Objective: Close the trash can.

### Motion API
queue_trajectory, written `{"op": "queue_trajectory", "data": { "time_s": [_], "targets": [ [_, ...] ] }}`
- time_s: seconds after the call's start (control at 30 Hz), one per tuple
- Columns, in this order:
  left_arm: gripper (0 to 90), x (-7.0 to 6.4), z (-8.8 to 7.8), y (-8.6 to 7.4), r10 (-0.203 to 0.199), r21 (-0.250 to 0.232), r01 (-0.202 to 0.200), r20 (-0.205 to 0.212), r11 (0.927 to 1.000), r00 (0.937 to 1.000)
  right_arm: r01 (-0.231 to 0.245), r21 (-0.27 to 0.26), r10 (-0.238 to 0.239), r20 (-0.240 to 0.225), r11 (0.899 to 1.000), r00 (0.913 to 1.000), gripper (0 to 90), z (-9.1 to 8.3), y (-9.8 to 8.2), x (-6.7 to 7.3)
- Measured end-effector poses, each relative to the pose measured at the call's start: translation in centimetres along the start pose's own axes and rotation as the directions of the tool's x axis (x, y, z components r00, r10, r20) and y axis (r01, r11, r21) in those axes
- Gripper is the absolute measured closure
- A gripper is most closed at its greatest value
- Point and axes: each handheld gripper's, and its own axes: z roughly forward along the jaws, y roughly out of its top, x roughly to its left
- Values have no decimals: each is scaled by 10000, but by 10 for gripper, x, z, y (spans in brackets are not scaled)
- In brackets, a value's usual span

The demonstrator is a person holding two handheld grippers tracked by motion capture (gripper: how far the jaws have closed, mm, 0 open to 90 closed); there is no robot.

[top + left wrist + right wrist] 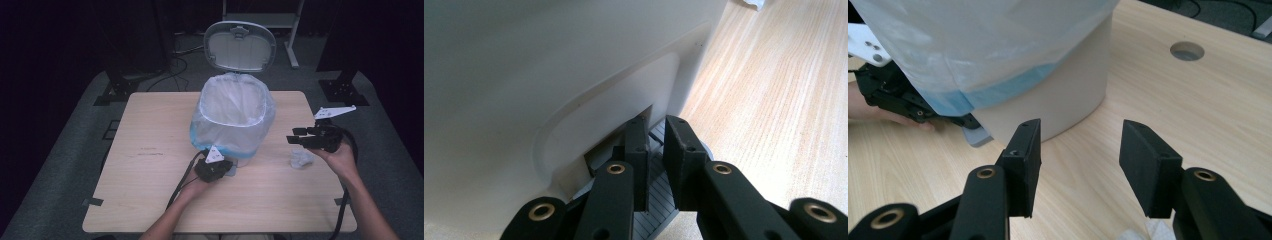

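Note:
A white pedal bin [248, 150] stands mid-table with its lid [240, 46] tipped up. A clear bag with a blue hem [232, 107] lines it. My left gripper [226, 169] is at the bin's foot, its jaws shut and resting on the grey ribbed pedal [659, 200]. The left gripper view has the left gripper [655, 135] close to the bin's wall [549, 75]. My right gripper [295, 136] hovers to the right of the bin, jaws open and nothing between them. A crumpled white paper [301, 159] lies on the table just below it, and peeks in under the right gripper [1080, 150].
The light wooden table [150, 150] has bare room to the left and in front of the bin. A round cable hole [1187, 51] sits in the tabletop beyond the bin. Dark stands and cables are on the floor behind the table.

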Motion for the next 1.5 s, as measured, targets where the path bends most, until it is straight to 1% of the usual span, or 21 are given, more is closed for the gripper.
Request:
{"op": "queue_trajectory", "data": {
  "time_s": [0.03, 0.07, 0.23, 0.4, 0.57, 1.1, 1.23, 1.37, 1.4, 1.5],
  "targets": [
    [809, 0, 0, 0, 5, 2, -5, -2, 10000, 10000, 0, 0, 0, 0, 10000, 10000, 498, 0, 0, 0],
    [809, 0, 0, 0, 5, 22, -5, 4, 10000, 10000, -68, 58, 68, -42, 10000, 10000, 498, 1, -4, -2],
    [809, 0, 0, 0, 9, 39, -9, 5, 10000, 10000, -148, 209, 148, 23, 9997, 9999, 498, 4, -11, -6],
    [809, 0, 0, 0, -9, 12, 9, 7, 10000, 10000, -208, 514, 201, 126, 9985, 9997, 496, 12, -22, -11],
    [809, 0, 0, 0, -11, 8, 11, 9, 10000, 10000, -245, 774, 228, 233, 9967, 9995, 496, 15, -31, -14],
    [809, 1, 0, 0, 16, 65, -16, 3, 10000, 10000, -672, 1045, 627, 461, 9923, 9970, 496, 23, -56, -24],
    [809, 1, 0, 0, 12, 65, -12, 2, 10000, 10000, -932, 1212, 867, 576, 9882, 9946, 496, 26, -65, -31],
    [809, 1, 0, 0, 10, 73, -10, 4, 10000, 10000, -990, 1306, 917, 606, 9865, 9939, 498, 28, -69, -33],
    [809, 1, 0, 0, 11, 71, -11, 2, 10000, 10000, -963, 1402, 872, 698, 9854, 9937, 499, 30, -71, -34],
    [809, 1, 0, 0, 11, 72, -11, 3, 10000, 10000, -1000, 1529, 892, 760, 9832, 9931, 506, 32, -73, -36]
  ]
}}
